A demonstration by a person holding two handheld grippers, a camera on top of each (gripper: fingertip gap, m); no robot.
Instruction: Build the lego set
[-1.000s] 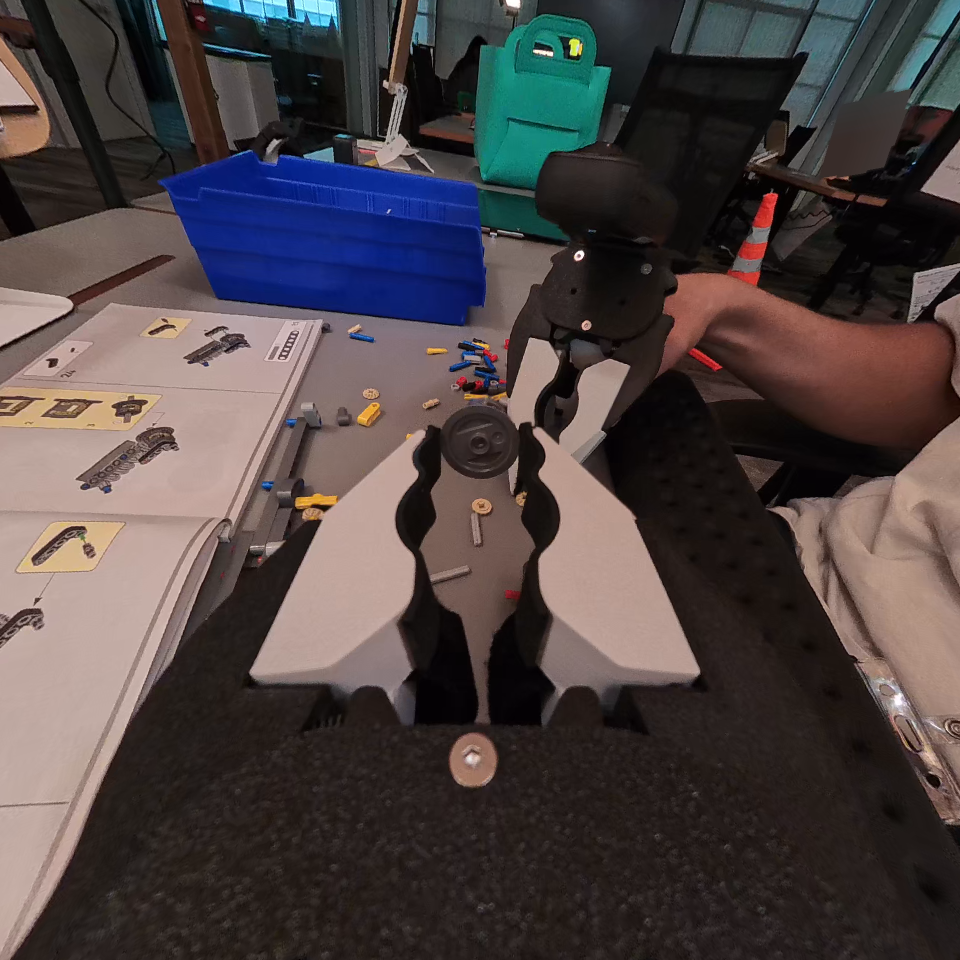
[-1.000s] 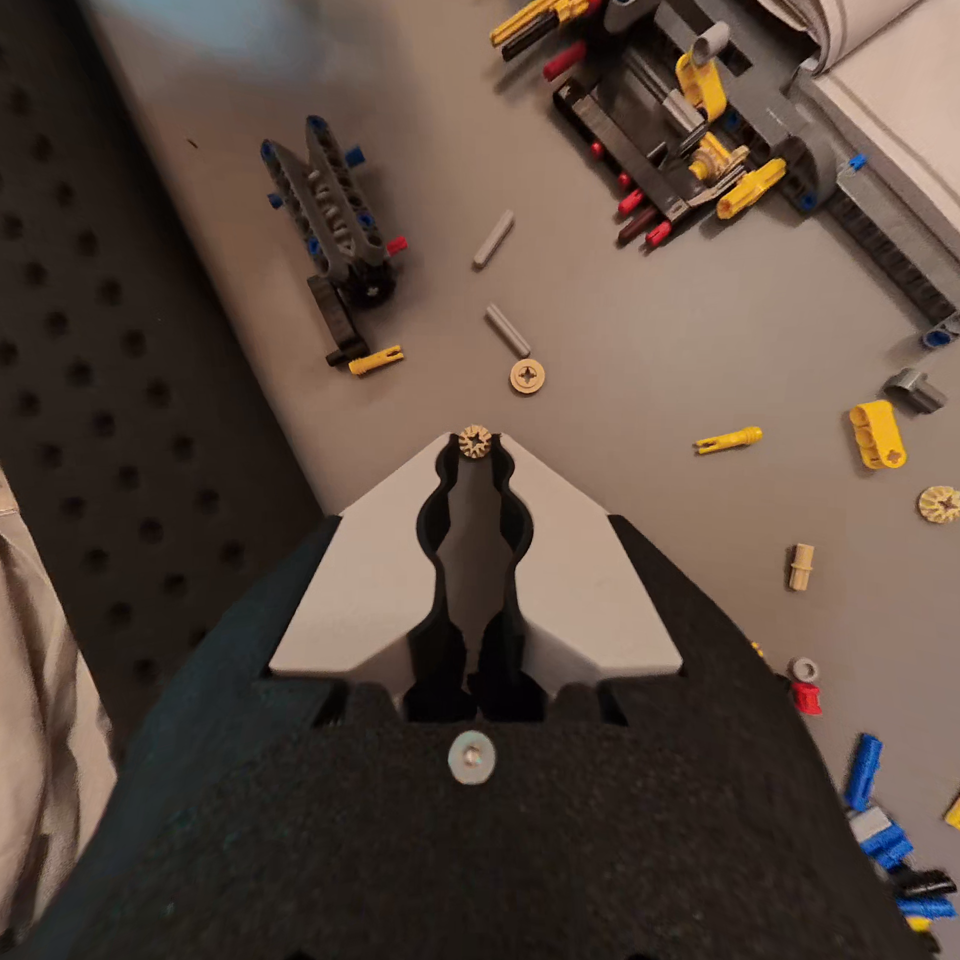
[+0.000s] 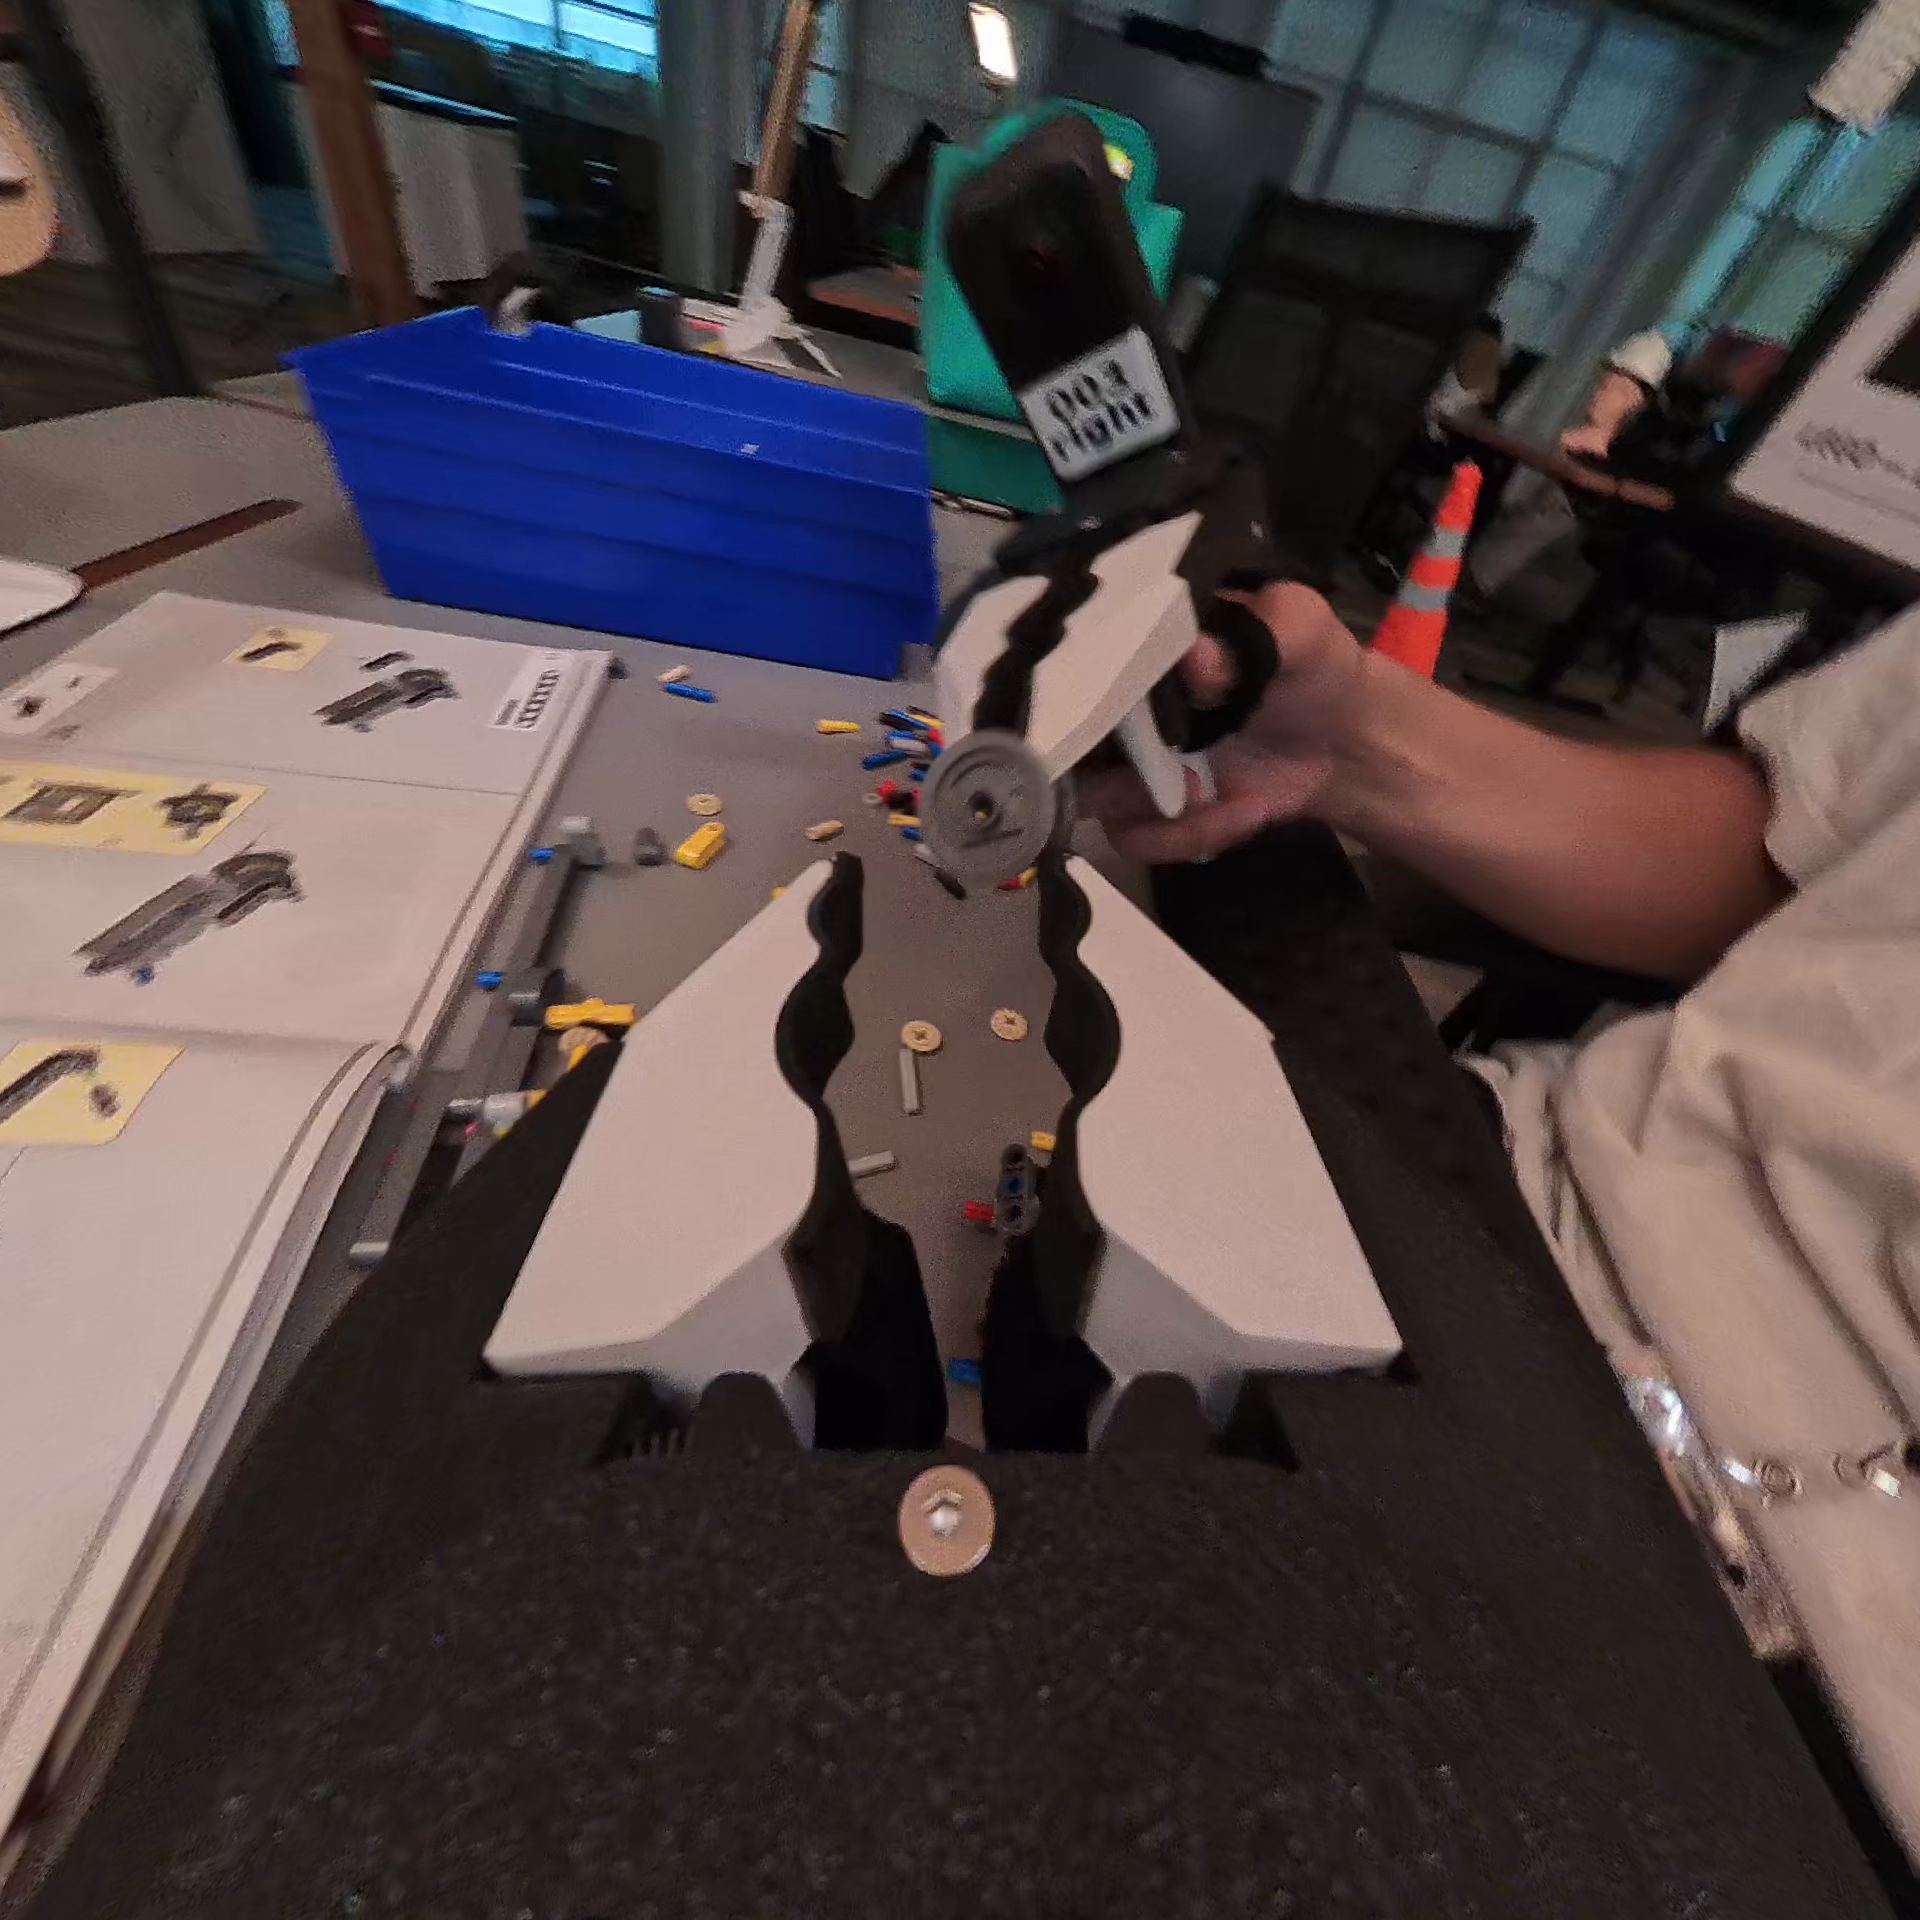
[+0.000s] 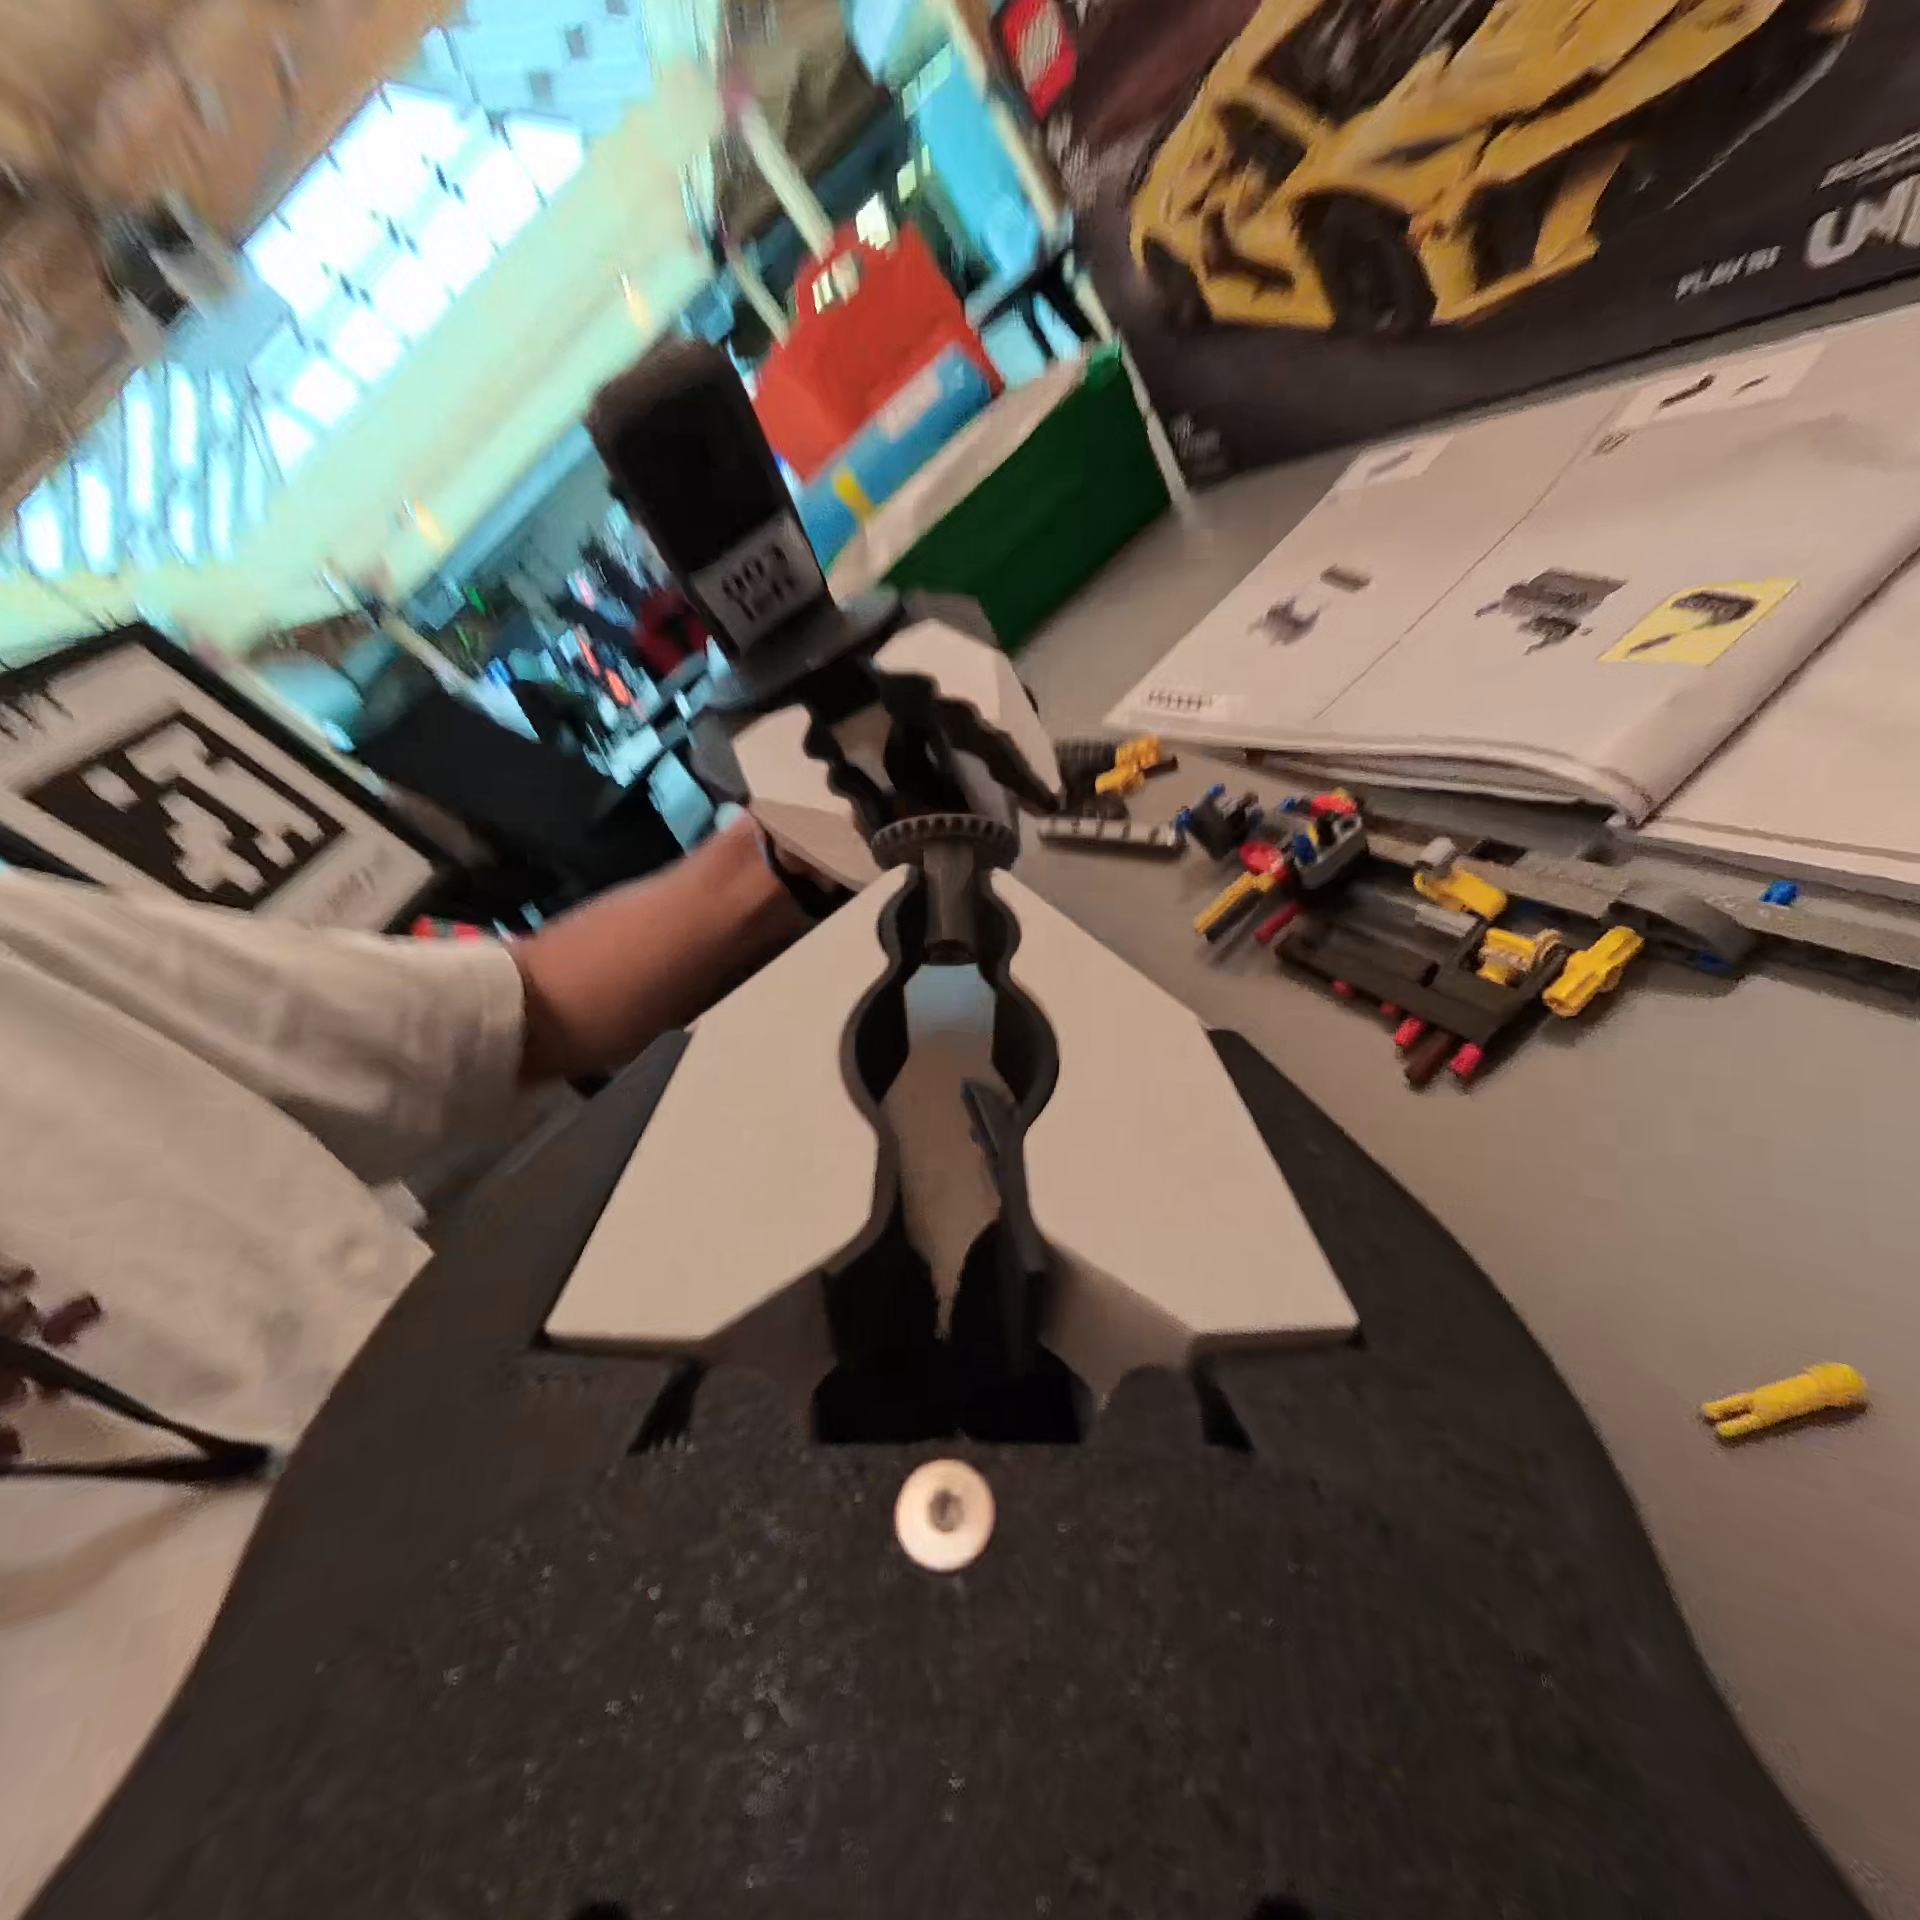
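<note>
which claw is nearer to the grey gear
Right. The right claw is shut on the grey gear, holding it off the table. The left claw is open, with its tips just beneath the gear and not gripping it.

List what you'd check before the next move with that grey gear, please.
1. Right tool grips the grey gear: ok, shut on its hub.
2. Left tool has nothing between its fingers: ok, it is open.
3. Gear is apart from the left tool's fingers: cannot tell, since it sits right at one tip.
4. Views are steady enough to aim: not ok, both are motion-blurred.
5. Instruction booklet lies open: ok.
6. Half-built assembly is in view on the table: ok, beside the booklet.
</note>
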